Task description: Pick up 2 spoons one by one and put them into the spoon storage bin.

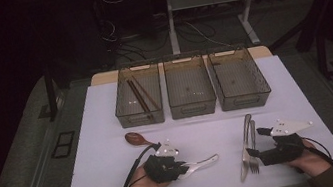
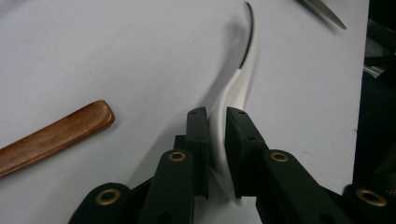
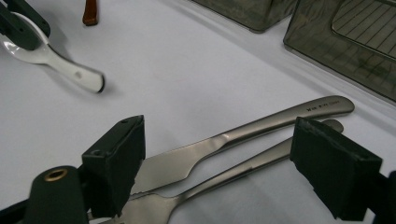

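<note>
White glazed spoon (image 2: pixel 233 93) sits pinched by its handle in the closed left gripper (image 2: pixel 215 116), low over the worktop (image 1: pixel 107 113). That slick curve could twist free. Right gripper (image 3: pixel 215 154) gapes wide, empty, astride the knife (image 3: pixel 243 135) and fork (image 3: pixel 224 182); it might snag both.

Dim overall, with dark surroundings beyond the tabletop (image 1: pixel 105 103) edges. Soft overhead light, faint short shadows. Mild blur in close views.

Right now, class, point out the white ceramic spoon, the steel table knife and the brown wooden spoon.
white ceramic spoon (image 2: pixel 233 91): left gripper view, handle above the jaws.
steel table knife (image 3: pixel 261 122): right gripper view, handle.
brown wooden spoon (image 1: pixel 134 138): high view, bowl.
</note>
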{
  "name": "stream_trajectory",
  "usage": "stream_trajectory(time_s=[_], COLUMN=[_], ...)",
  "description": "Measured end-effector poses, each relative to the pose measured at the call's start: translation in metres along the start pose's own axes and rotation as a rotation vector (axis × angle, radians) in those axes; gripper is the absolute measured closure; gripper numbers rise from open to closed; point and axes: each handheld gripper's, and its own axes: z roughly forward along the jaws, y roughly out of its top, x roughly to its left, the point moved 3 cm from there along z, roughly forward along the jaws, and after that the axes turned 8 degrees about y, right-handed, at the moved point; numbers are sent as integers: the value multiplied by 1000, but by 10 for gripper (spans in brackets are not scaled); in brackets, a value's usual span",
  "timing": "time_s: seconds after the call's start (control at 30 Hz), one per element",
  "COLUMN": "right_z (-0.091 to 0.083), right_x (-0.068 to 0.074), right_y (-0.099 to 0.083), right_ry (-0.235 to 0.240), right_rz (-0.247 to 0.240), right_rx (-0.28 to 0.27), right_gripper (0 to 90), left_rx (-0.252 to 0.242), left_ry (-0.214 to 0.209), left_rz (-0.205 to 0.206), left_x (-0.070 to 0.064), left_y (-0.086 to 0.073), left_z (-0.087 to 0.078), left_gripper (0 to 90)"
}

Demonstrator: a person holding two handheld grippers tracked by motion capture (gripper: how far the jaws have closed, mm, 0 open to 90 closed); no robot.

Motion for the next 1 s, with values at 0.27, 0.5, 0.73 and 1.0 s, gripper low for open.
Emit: stream_trajectory(time_s=[0.27, 0.5, 0.73, 1.0], right_z=[0, 0, -1, -1], right_x=[0, 0, 0, 0], right_y=[0, 0, 0, 0], right_ry=[1, 2, 2, 8], right_rz=[-2, -2, -4, -9], right_rx=[0, 4, -3, -1], right_gripper=[180, 180, 180, 180], left_rx=[0, -9, -45, -81], left_ry=[3, 19, 31, 27], left_rz=[6, 23, 22, 35], left_x=[-2, -2, -1, 3], left_y=[1, 3, 6, 11], left_z=[-1, -4, -10, -11], left_gripper=[804, 804, 804, 804])
